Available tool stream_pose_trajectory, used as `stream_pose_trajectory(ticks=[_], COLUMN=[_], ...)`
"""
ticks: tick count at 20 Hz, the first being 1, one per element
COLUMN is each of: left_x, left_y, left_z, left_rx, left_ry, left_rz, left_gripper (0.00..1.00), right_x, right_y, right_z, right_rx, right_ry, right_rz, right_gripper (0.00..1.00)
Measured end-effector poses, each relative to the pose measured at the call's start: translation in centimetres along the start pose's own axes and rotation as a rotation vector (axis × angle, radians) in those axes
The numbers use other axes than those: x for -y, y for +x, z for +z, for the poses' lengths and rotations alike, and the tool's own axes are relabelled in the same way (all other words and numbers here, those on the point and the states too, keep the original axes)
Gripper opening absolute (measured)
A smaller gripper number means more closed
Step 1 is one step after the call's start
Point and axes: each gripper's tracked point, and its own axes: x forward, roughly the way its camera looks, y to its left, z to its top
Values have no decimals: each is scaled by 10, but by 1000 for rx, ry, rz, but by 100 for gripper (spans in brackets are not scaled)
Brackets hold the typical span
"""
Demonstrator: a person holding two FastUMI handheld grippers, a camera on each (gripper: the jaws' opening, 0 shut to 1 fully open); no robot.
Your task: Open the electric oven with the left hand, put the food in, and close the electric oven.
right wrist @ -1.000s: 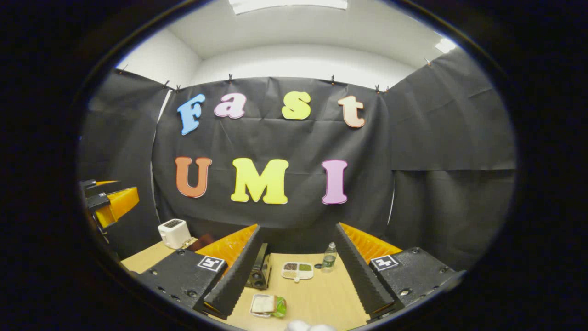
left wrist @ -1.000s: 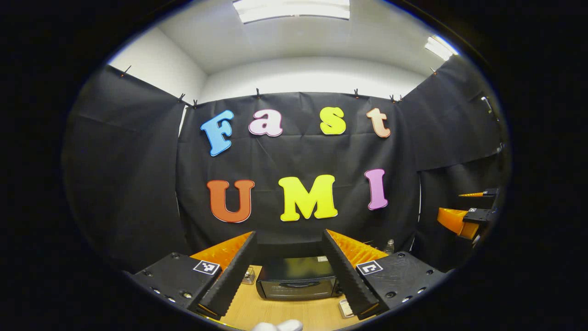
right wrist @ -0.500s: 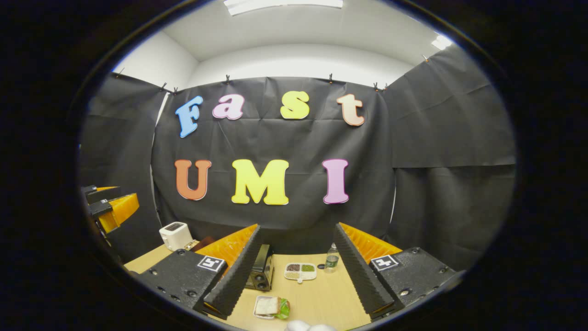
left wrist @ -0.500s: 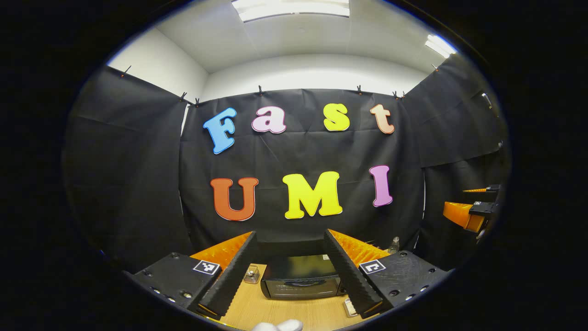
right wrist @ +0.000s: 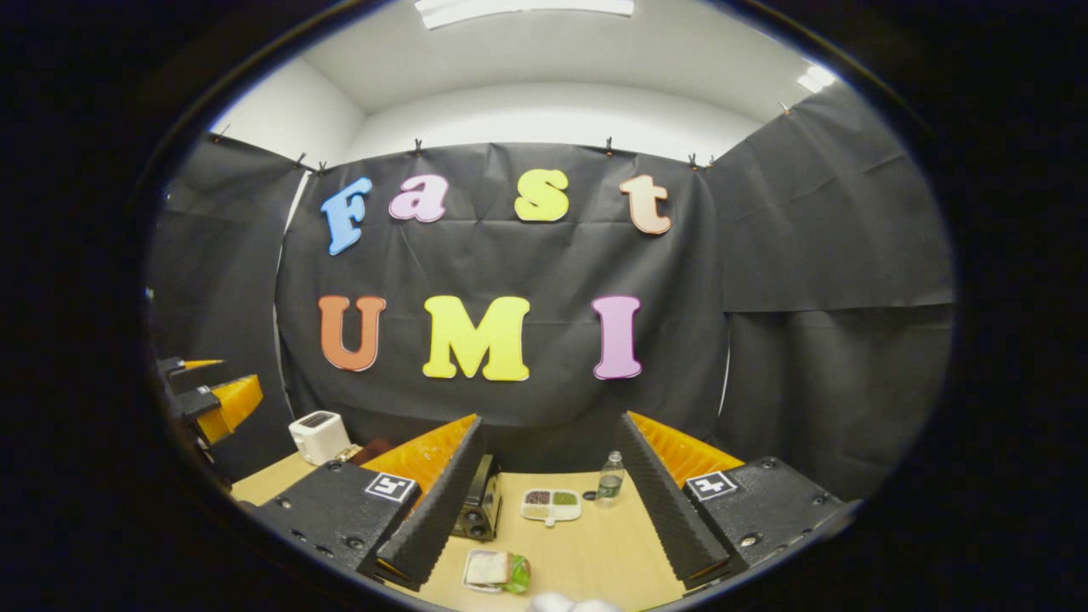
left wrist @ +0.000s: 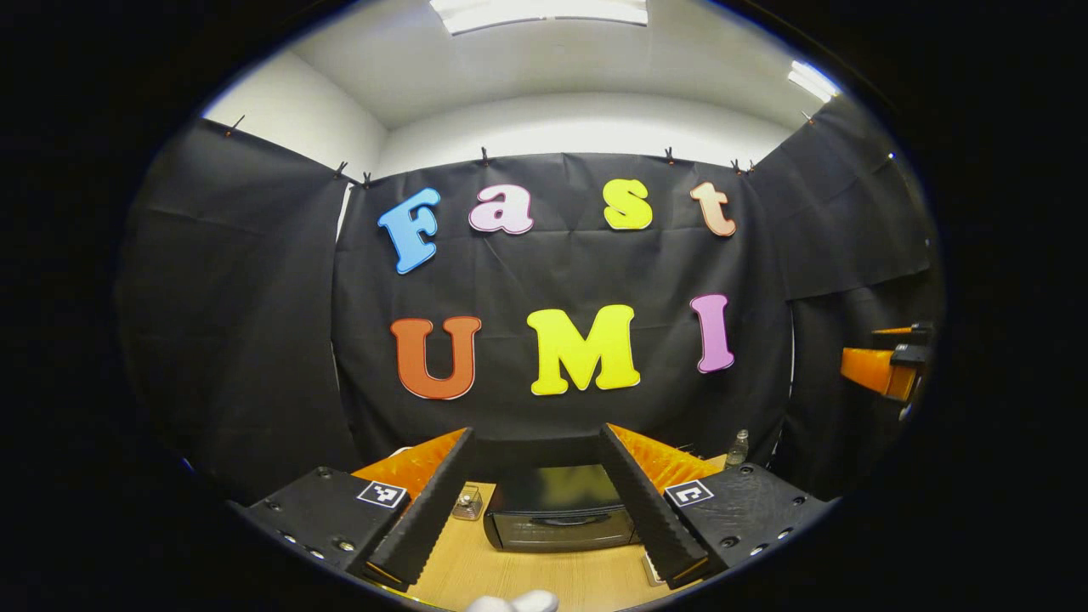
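Left gripper: my left gripper (left wrist: 534,497) is held above the table with its two fingers spread wide and nothing between them; from my right gripper view it (right wrist: 208,399) shows far off at the left edge.
Right gripper: my right gripper (right wrist: 548,501) is also up in the air, fingers wide apart and holding nothing; from my left gripper view it (left wrist: 884,365) sits far off at the right edge.
Oven: the black box-shaped electric oven with a dark glass door (left wrist: 557,518) stands on the light wooden table (left wrist: 510,578), straight ahead between my left fingers, its door closed with the handle bar across the front. In my right gripper view I see its right side with the knobs (right wrist: 483,508), partly behind my left-hand finger.
Food: the sandwich with green leaves on a small clear tray (right wrist: 495,570) lies on the table near the bottom of my right gripper view, in front of the oven and apart from it.
Other things on the table: a white divided dish with brown and green fillings (right wrist: 551,504) lies just right of the oven, with a clear plastic bottle (right wrist: 609,478) beside it. A white toaster (right wrist: 319,436) stands at the far left. A small clear glass jar (left wrist: 466,503) stands just left of the oven.
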Motion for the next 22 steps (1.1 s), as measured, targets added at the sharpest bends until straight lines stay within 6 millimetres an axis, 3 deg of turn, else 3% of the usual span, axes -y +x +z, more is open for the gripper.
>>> stream_pose_trajectory(ticks=[4, 5, 6, 10, 13, 14, 15, 16, 17, 22], left_x=[5, 7, 9, 22, 35, 38, 41, 43, 45, 50], left_y=[16, 20, 24, 44, 62, 69, 76, 82, 89, 127], left_z=[-40, -50, -59, -97, -129, -139, -152, -164, -174, -228], left_rx=[-39, -43, -47, -52, -88, -104, -117, -140, -153, -243], left_ry=[-8, -14, -15, 12, -17, -19, -18, -18, -15, -29], left_rz=[-5, -8, -11, -25, -42, -44, -46, -50, -55, -62], left_gripper=[95, 95, 95, 94, 95, 95, 95, 95, 95, 95], right_x=[10, 14, 18, 30, 42, 47, 51, 55, 59, 69], right_y=[-1, -1, -1, -1, -1, -2, -2, -1, 0, 5], right_z=[-7, -9, -13, -31, -45, -50, -54, -59, -61, -73], right_rx=[11, 12, 9, -20, -50, -61, -74, -86, -97, -142], right_ry=[-11, -17, -19, -22, -37, -44, -50, -54, -57, -78], right_rz=[0, -2, -7, -21, -47, -56, -69, -80, -92, -143], right_gripper=[95, 100, 95, 95, 95, 100, 95, 100, 95, 96])
